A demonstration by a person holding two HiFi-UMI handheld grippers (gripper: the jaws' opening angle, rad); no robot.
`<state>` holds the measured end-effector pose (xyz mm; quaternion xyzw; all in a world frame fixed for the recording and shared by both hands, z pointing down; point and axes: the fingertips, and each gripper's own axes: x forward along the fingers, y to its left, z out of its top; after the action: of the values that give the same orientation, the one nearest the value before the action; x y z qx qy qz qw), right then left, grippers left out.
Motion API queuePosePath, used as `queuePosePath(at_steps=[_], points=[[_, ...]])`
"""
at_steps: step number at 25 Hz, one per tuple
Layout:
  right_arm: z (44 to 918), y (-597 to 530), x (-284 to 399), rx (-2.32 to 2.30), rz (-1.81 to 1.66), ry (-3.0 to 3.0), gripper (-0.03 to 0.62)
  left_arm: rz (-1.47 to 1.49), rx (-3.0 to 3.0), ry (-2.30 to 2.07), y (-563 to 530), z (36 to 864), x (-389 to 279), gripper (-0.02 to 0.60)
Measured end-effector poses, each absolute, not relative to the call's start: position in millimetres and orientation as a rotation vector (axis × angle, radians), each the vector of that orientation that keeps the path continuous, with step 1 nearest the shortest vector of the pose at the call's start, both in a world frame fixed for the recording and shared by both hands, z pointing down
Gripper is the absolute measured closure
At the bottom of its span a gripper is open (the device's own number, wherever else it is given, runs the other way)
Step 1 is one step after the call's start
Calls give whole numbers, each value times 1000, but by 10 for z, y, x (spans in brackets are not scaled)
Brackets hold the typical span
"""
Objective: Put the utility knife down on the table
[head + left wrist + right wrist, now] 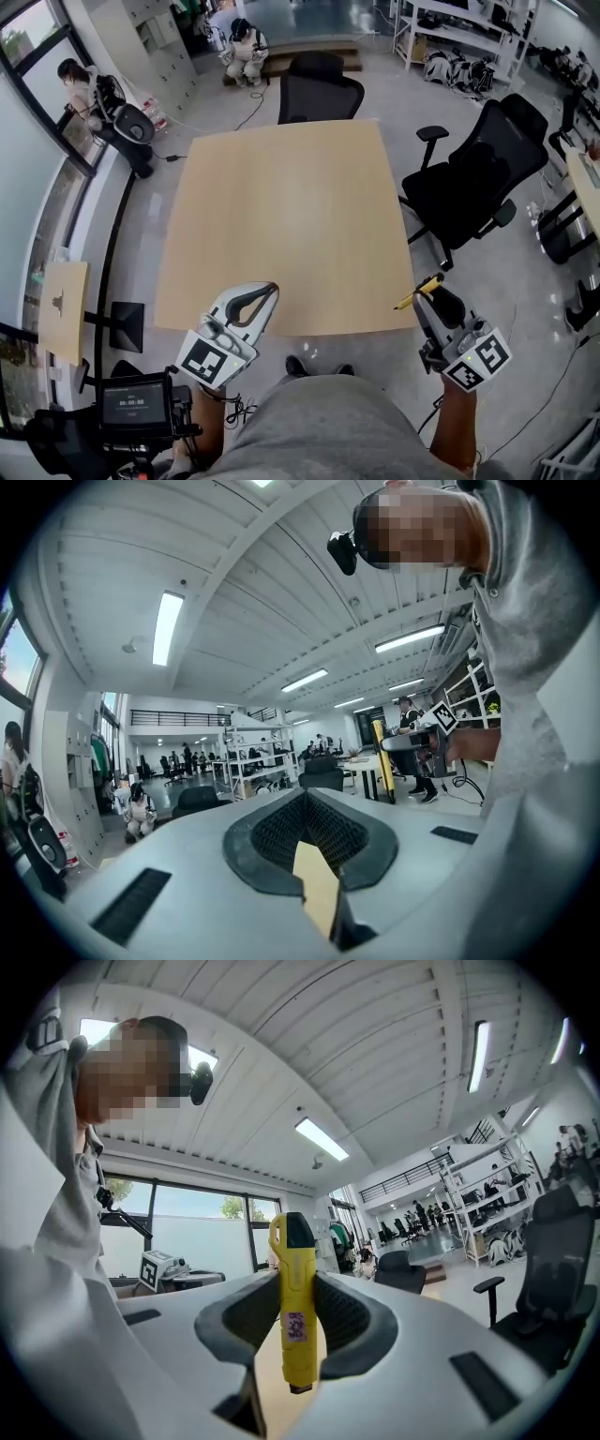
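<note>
Grey shirt (319,431); white left claw (272,289), right claw (433,291); black ribbed pads (281,832); black-white marker cubes (211,359).

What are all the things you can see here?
table: one, light wood, middle of the floor.
utility knife: one, yellow, held in the right gripper over the table's near right corner.
office chairs: two, black, one beyond the table, the other at its right.
people: at least two, far back and left.
left gripper: one, white and grey, jaws together, empty, at the table's near edge.
right gripper: one, white and grey, shut on the knife.
</note>
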<state>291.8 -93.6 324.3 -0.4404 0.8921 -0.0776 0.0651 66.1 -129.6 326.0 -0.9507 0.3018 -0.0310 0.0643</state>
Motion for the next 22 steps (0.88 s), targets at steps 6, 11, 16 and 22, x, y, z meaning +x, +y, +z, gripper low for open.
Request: queuePosePath(at_steps=[6,11,16,22], points=[[3165,-1147,2516,-1370,-202,2694,477,-77,-2867,900,-1575,3295,202,575],[3120,-1327,2137,-1408,-184,2701,477,3,-2895,900,-1767,3273,-186,575],[3041,-1449,1785,-1435,-153,2732,477,60,-2905,918,-1938,3341,-560,575],[2999,-1515,1370,-1451,-140,2777,477,133,-2905,936,-2030,3423,-947,575]])
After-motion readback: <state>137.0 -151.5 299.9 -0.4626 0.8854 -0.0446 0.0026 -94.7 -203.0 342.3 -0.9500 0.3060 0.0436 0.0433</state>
